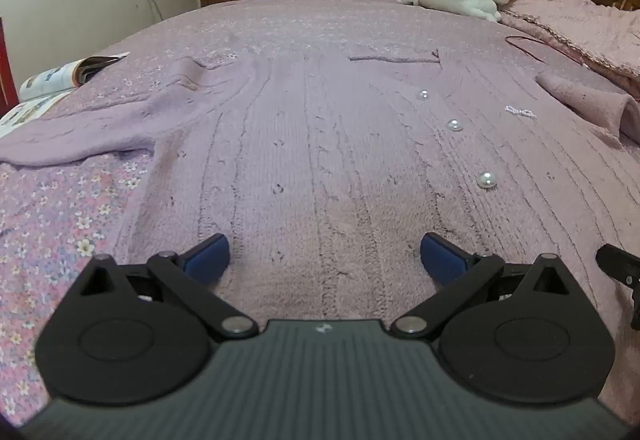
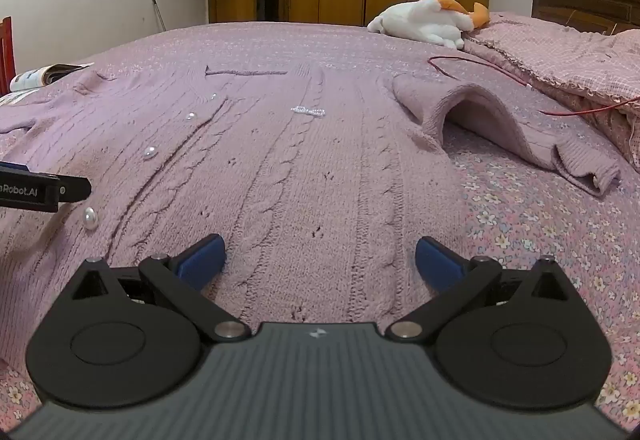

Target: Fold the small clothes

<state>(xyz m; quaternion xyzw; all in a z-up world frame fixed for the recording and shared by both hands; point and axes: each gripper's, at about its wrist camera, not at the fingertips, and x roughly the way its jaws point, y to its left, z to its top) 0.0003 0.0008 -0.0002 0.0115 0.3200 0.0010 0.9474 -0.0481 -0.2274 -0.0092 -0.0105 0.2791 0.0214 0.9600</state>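
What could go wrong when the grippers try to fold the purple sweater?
1. The pearl buttons lie near the left gripper; a finger might snag one.
2. The right sleeve is bunched and arched up, so the fold may come out lumpy unless it is flattened first.
3. The red cord lies close to that sleeve and might get dragged along.

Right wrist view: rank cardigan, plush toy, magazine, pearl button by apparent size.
1. cardigan, fills most of the bed
2. plush toy
3. magazine, partly cut off at the edge
4. pearl button, smallest despite being nearest the camera
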